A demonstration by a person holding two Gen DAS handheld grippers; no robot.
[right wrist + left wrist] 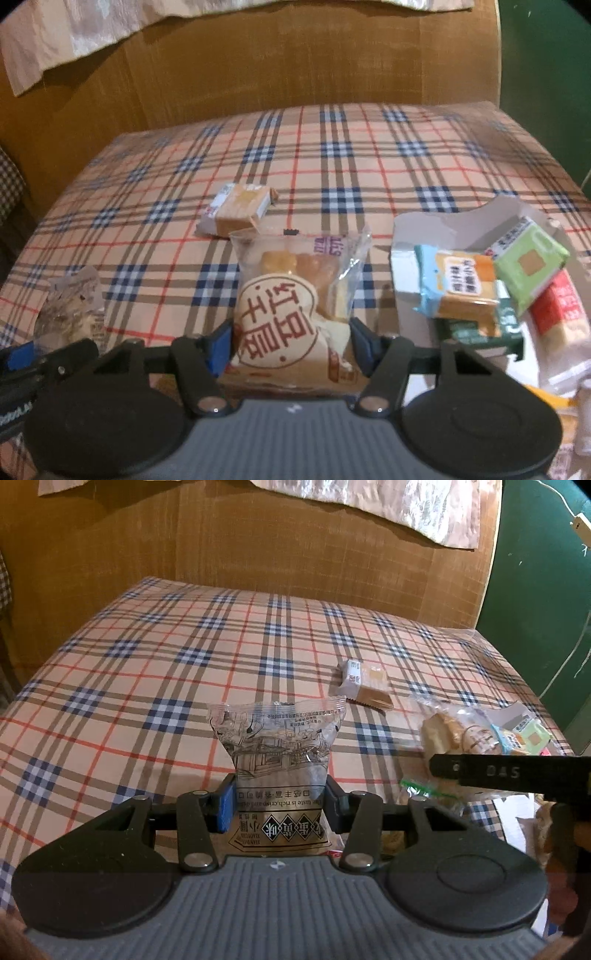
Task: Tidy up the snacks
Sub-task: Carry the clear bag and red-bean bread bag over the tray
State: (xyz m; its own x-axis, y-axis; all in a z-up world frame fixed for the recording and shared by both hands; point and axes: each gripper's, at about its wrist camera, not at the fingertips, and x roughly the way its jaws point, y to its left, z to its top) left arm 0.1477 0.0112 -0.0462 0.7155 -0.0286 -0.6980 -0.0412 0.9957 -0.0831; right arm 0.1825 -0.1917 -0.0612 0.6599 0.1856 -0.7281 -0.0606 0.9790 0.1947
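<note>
My left gripper [279, 801] is shut on a clear snack packet [280, 738] printed with a black line drawing, which stands upright between the blue pads. In the right wrist view that same packet [70, 306] shows at the lower left. My right gripper [291, 343] is shut on a clear bread packet [291, 295] with large red characters; its pads press both sides. One right finger [480, 771] reaches into the left wrist view over the snack pile [480, 734]. A small tan wrapped cake [238, 210] lies alone on the plaid cloth [332, 166], beyond both grippers.
To the right, a torn white cardboard box [461, 221] holds a blue packet [461, 284], a green one [528, 266] and a red one [557, 310]. A brown panel [258, 546] rises behind the cloth. A green wall [546, 572] stands at the far right.
</note>
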